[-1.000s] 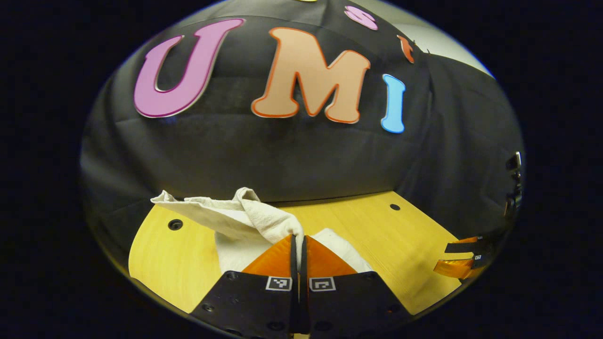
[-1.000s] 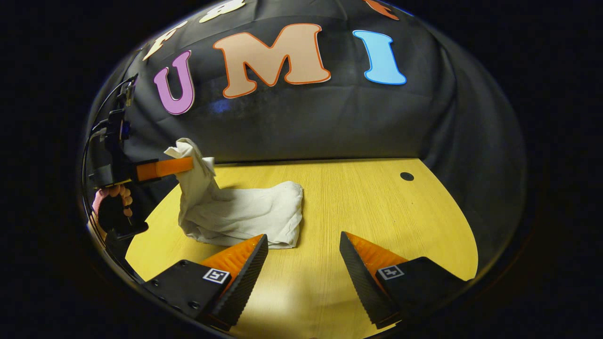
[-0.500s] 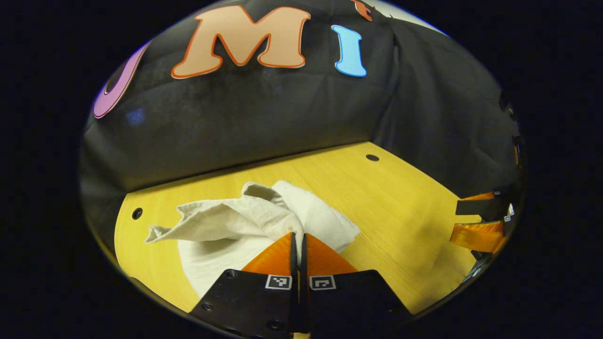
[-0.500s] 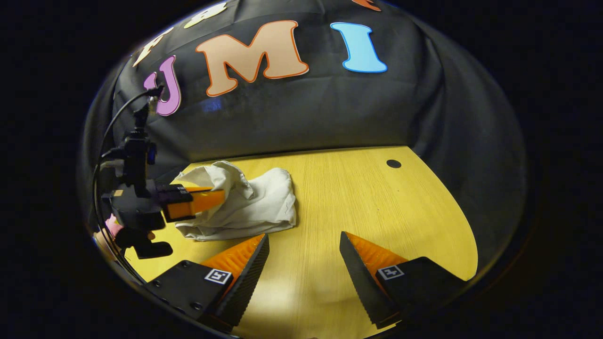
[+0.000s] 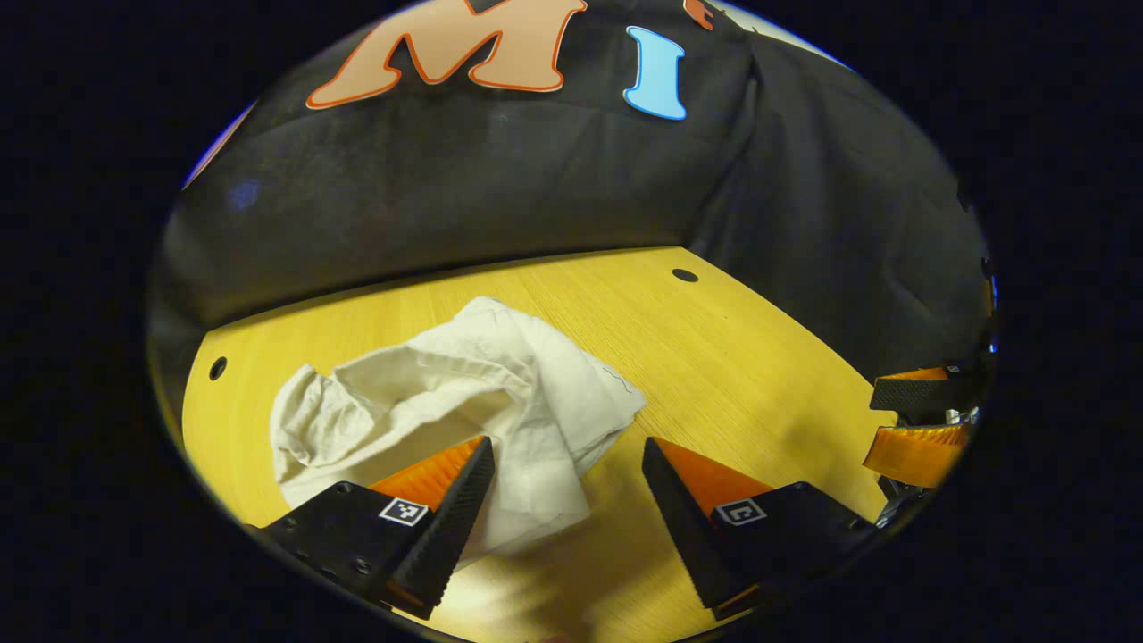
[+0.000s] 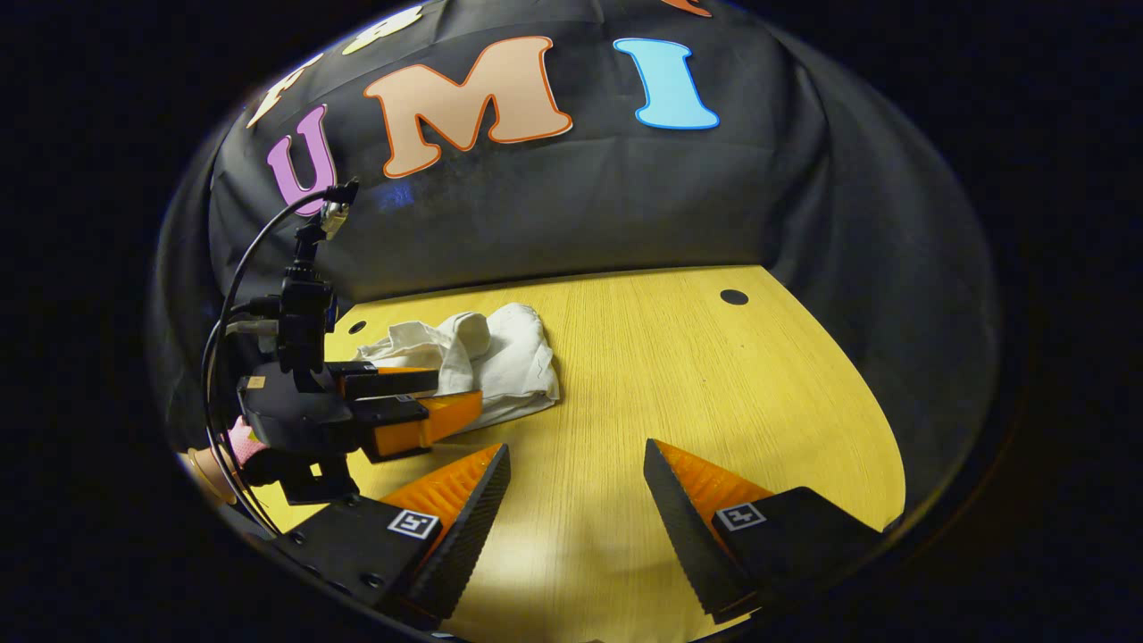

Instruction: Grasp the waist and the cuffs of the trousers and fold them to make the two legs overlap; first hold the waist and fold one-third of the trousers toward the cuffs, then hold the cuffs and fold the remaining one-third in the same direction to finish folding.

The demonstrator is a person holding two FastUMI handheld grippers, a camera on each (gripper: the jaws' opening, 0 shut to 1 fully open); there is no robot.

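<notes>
Lay bunched on the yellow table, the white trousers, toward its left rear. Spread apart over their near edge, left gripper. Gaped over bare wood, well right, right gripper.

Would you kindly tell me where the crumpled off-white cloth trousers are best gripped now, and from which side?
Probably the flat loose edge of the crumpled off-white cloth trousers nearest the open left gripper, approached low along the yellow wooden table. That edge lies thin and flat, while the far side is bunched in folds.
</notes>
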